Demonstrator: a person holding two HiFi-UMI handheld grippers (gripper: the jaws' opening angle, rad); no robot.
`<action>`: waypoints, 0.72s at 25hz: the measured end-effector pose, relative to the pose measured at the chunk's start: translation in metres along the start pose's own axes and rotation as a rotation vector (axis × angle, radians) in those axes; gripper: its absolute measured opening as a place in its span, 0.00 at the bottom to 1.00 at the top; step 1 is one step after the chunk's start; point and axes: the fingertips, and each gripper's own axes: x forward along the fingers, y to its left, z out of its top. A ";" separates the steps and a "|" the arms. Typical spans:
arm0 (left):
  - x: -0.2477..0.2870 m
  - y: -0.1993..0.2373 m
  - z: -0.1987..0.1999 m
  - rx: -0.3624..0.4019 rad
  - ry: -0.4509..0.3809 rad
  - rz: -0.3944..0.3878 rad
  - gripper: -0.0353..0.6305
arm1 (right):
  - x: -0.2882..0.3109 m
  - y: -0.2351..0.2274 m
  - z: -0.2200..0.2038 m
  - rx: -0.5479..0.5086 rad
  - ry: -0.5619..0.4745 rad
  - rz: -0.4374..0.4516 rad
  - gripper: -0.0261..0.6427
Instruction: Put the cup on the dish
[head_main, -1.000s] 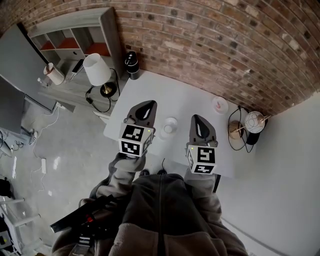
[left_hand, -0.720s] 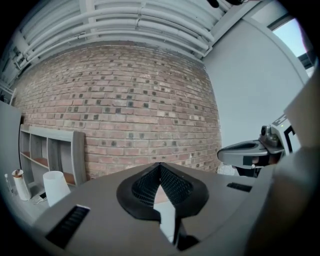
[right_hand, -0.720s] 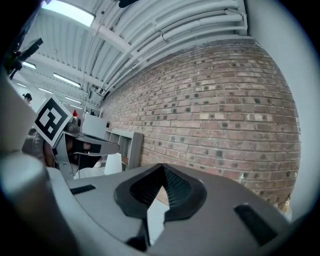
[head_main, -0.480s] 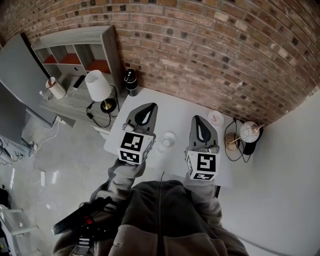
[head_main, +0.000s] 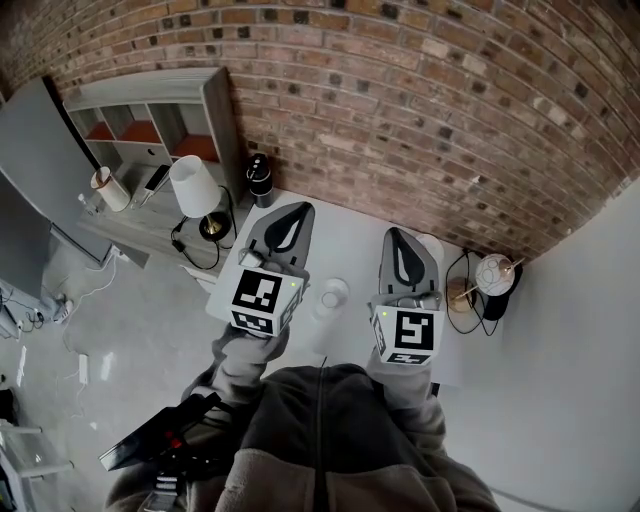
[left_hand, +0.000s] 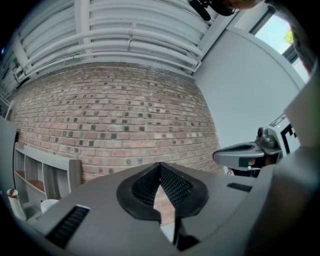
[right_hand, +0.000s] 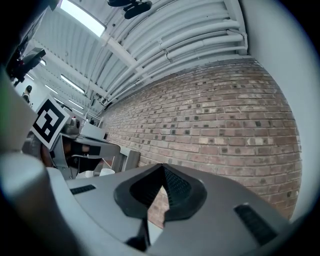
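Left gripper (head_main: 290, 218), right gripper (head_main: 398, 245) raised, fingers together

We see soft, even light with hardly any dark shadows. The brick wall (head_main: 420, 110) bends like a bowl near the edges. A ceiling light (right_hand: 82, 17) glares white, and the nearest grey parts look blurry.

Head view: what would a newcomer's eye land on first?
Two grey two-jaw grippers with black-and-white marker cubes fill the middle of the view: the left gripper and the right gripper, both shut and empty, side by side over the white table. A small white cup stands on the table between them. The red brick wall fills the view beyond the table.
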 end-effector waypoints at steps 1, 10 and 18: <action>0.001 0.000 0.000 0.001 -0.001 0.000 0.06 | 0.001 0.000 0.003 -0.006 -0.006 0.002 0.04; 0.010 0.007 -0.005 -0.008 0.011 0.011 0.06 | 0.012 -0.006 0.009 -0.001 -0.023 -0.007 0.04; 0.016 0.006 -0.010 -0.012 0.025 0.004 0.06 | 0.018 -0.006 0.006 0.001 -0.017 0.006 0.04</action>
